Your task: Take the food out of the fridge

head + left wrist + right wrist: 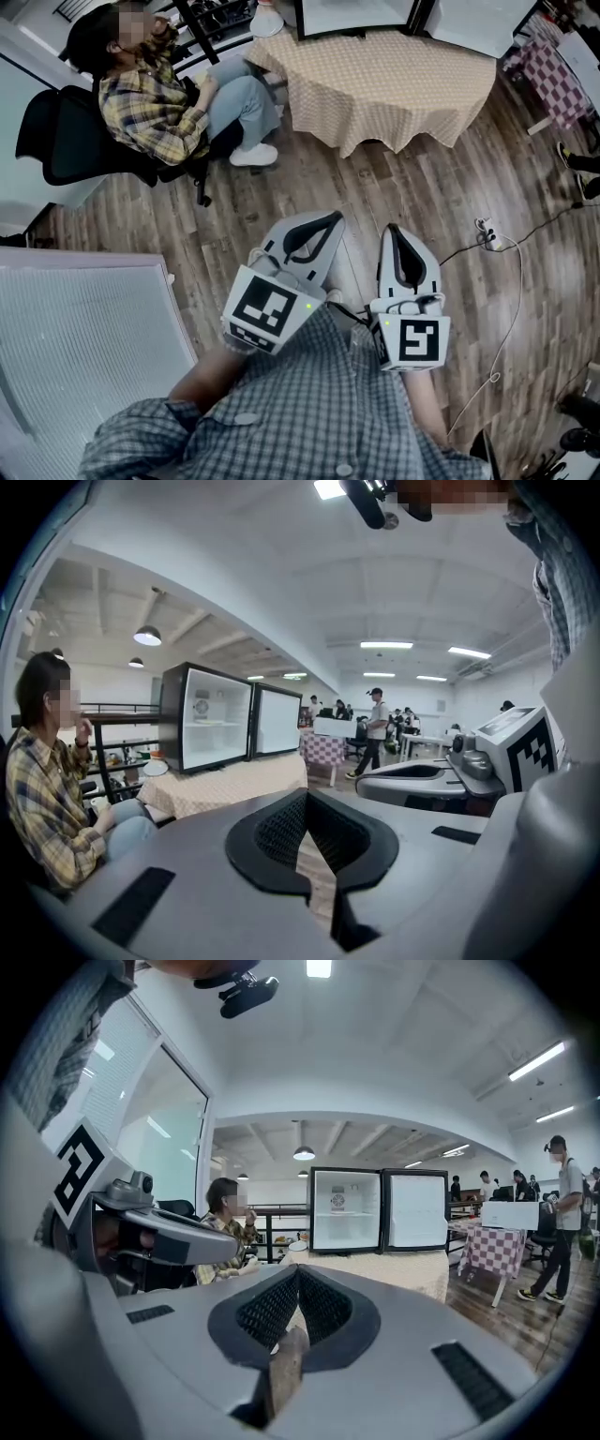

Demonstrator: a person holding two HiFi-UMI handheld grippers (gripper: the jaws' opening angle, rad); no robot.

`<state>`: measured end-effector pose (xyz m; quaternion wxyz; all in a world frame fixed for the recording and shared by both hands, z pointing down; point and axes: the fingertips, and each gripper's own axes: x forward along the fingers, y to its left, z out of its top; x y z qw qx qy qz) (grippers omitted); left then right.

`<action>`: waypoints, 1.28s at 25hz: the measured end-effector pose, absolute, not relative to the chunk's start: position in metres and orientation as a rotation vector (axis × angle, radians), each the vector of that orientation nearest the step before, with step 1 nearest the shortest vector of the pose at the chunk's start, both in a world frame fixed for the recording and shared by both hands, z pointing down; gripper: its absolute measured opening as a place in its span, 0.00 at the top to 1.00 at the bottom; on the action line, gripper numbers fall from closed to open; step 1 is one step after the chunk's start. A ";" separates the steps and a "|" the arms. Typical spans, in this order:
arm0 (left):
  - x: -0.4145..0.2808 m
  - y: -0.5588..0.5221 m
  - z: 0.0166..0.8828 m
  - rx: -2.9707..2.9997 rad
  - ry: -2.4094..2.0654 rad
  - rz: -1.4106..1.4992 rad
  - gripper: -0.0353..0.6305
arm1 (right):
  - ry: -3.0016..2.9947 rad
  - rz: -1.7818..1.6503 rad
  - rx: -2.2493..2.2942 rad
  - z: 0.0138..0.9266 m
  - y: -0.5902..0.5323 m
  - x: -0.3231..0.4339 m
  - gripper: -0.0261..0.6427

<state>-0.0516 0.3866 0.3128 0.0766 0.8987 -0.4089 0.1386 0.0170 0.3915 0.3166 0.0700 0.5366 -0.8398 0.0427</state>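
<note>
The approach is judged to be the step in hand. The fridge [345,1208] is seen well apart from both grippers, at the far side of the room, set on a worktop [412,1266] draped in a tan, finely checked cloth. Its door [418,1208] is swung open to the right and a smooth white interior with a thin shelf is shown, but the food itself is too small to be made out. The left gripper [307,793] is held with its jaws together and nothing between them. The right gripper [298,1270] is likewise closed and empty, with only the wood-plank floor [450,187] glimpsed through the slot below the tips. The jaws are moulded in matt grey plastic, with black rims and a ribbed, mesh-like grip face that forms a V. For the next move, it is judged that the gap to the worktop must be crossed and one pair of jaws opened and aimed level into the open compartment. The seated person [150,94] in a plaid shirt at the far left must be passed on the way. The fridge is a boxy, dark-framed cabinet, likely rigid and steady, while the draped cloth is soft and may slip if nudged.
</note>
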 end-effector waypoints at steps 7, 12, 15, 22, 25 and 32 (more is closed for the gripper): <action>-0.029 0.394 0.311 2.675 -1.266 0.381 0.94 | -2.537 0.129 1.603 0.321 0.402 0.042 0.95; -0.010 0.394 0.313 2.688 -1.245 0.393 0.94 | -2.515 0.155 1.662 0.324 0.399 0.067 0.95; -0.006 0.385 0.315 2.695 -1.237 0.406 0.94 | -2.500 0.154 1.728 0.323 0.390 0.080 0.95; 0.000 0.345 0.326 2.708 -1.186 0.387 0.94 | -2.445 0.139 1.779 0.330 0.355 0.089 0.95; 0.011 0.316 0.328 2.716 -1.130 0.388 0.94 | -2.399 0.199 1.800 0.333 0.327 0.096 0.95; 0.020 0.238 0.324 2.747 -1.061 0.382 0.94 | -2.368 0.193 1.805 0.328 0.255 0.102 0.95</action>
